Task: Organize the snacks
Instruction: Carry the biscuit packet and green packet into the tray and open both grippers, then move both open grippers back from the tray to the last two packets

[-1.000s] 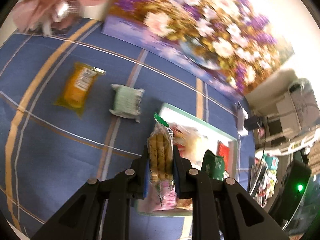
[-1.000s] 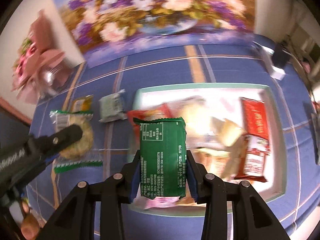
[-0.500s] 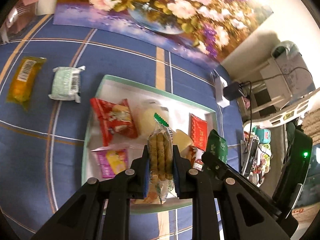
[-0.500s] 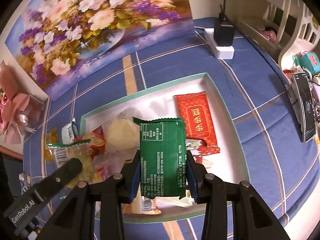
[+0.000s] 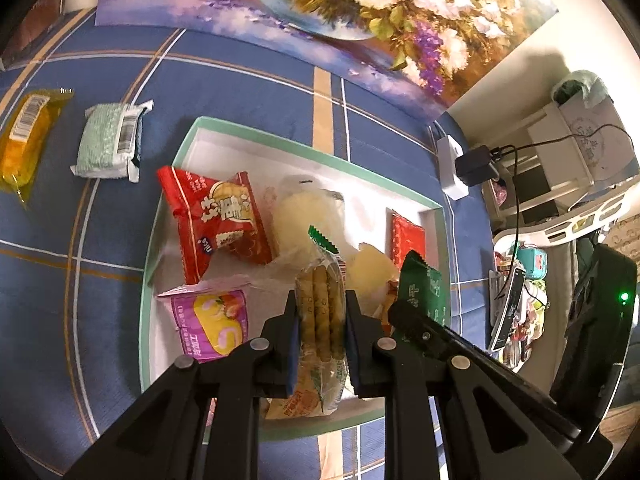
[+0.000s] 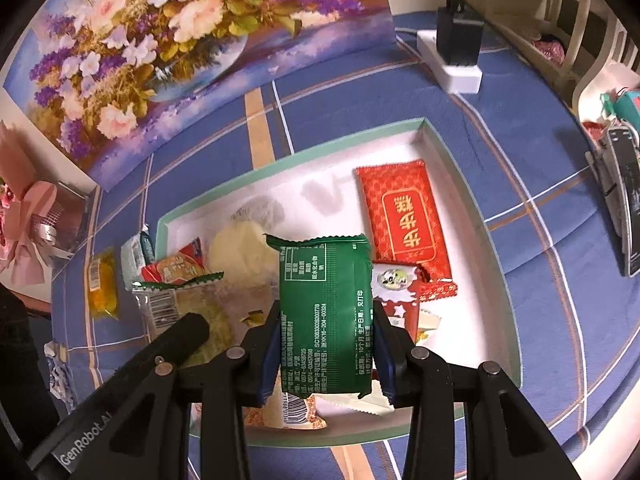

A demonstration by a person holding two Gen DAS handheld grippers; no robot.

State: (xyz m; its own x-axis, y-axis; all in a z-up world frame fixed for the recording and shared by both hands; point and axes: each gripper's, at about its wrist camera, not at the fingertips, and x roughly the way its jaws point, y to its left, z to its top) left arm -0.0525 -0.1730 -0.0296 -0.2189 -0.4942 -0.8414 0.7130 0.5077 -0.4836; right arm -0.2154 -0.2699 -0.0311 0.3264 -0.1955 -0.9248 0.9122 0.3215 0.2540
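My left gripper (image 5: 320,312) is shut on a clear packet of biscuit sticks (image 5: 320,316), held over the near part of the white tray (image 5: 256,144) with its pale green rim. My right gripper (image 6: 325,320) is shut on a green snack packet (image 6: 325,312), also above the tray (image 6: 460,184). That green packet (image 5: 422,288) shows at the right of the left wrist view. In the tray lie a red packet (image 5: 218,216), a pink and yellow packet (image 5: 212,320), pale round snacks (image 5: 300,216) and a red flat packet (image 6: 404,216). The biscuit packet (image 6: 176,304) appears left in the right wrist view.
On the blue checked cloth left of the tray lie a pale green packet (image 5: 112,144) and an orange packet (image 5: 24,140). A flower painting (image 5: 340,8) stands behind. A white power strip with a black plug (image 6: 456,52) sits at the back right. A phone (image 6: 624,200) lies far right.
Both grippers have travelled from the cloth on the left to above the tray and come lower, each still holding its packet. The loose packets have slid to the left of the views.
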